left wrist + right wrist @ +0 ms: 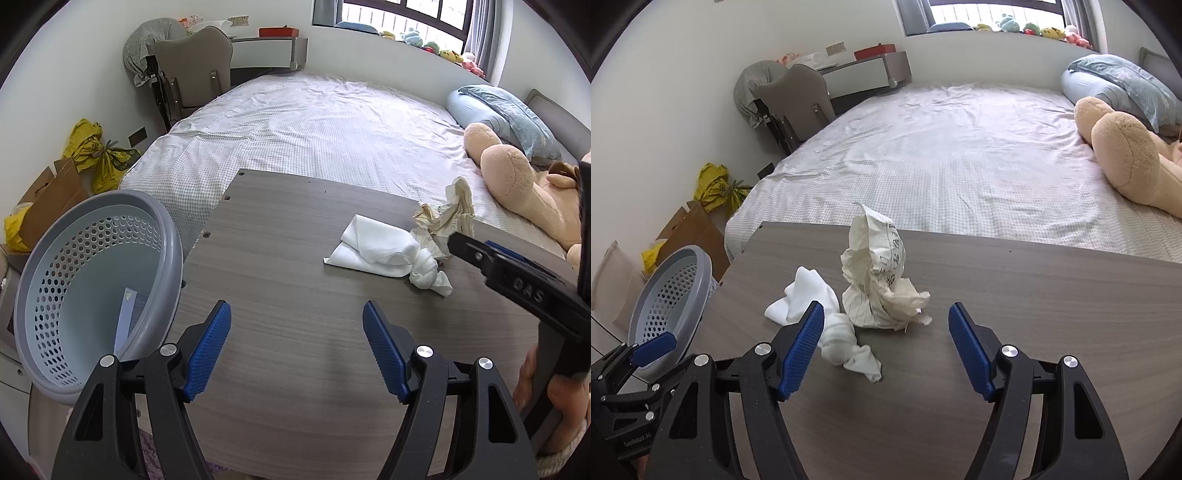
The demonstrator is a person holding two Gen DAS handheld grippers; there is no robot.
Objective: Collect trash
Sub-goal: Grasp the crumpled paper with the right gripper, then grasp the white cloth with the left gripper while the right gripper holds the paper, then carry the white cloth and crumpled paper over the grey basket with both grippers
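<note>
Grey wood-grain tabletop (997,295) against checked bed (942,166), white-walled bedroom.

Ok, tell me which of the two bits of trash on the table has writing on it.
The crumpled lined paper, standing taller and farther from the right gripper. The white tissue beside it is plain and twisted.

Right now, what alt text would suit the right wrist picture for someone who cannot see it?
An open hand-held gripper points at a crumpled paper and a white tissue lying on a grey wooden table. A grey basket stands at the table's left edge, with a bed beyond.
</note>
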